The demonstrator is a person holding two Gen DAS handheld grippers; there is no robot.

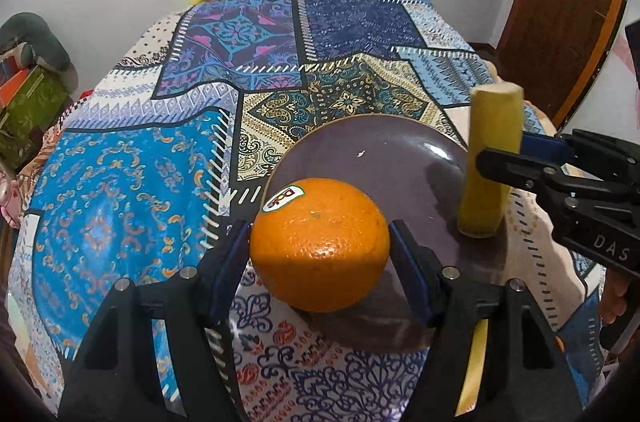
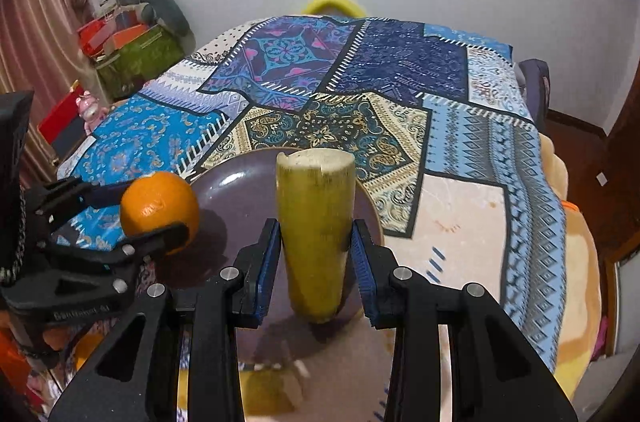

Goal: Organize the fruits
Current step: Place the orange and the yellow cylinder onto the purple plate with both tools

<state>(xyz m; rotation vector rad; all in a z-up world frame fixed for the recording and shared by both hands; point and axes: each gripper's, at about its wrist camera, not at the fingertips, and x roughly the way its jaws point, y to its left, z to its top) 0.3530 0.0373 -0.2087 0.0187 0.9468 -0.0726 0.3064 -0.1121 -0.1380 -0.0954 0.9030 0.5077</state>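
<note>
An orange [image 1: 320,246] with a brand sticker is clamped between the blue pads of the left gripper [image 1: 320,254], which are pressed against its two sides at the widest part, so that the round fruit cannot roll out. The fruit is carried just forward of the fingertips and above the near rim of a dark purple plate [image 1: 384,150]; from the shadow beneath, it appears to be held clear of the plate rather than resting on it, though contact cannot be ruled out.

A cut piece of banana [image 2: 316,234], yellow-green with one end sliced flat, is gripped by the right gripper [image 2: 316,262]. It is held upright along its length, the cut face pointing away from the tool and the rounded tip pointing down between the fingers. The pads are closed on its mid-section, which is probably why the soft piece is kept steady without being crushed at the ends. It is placed over the plate's right part as seen from the left wrist.

Both tools are tilted steeply downward toward the patchwork-patterned cloth [image 1: 132,174] covering the surface, and are brought close together, each being visible in the other's view: the right gripper lies to the right of the orange, the left gripper to the left of the banana. The plate is judged to be the shared destination for both fruits.
</note>
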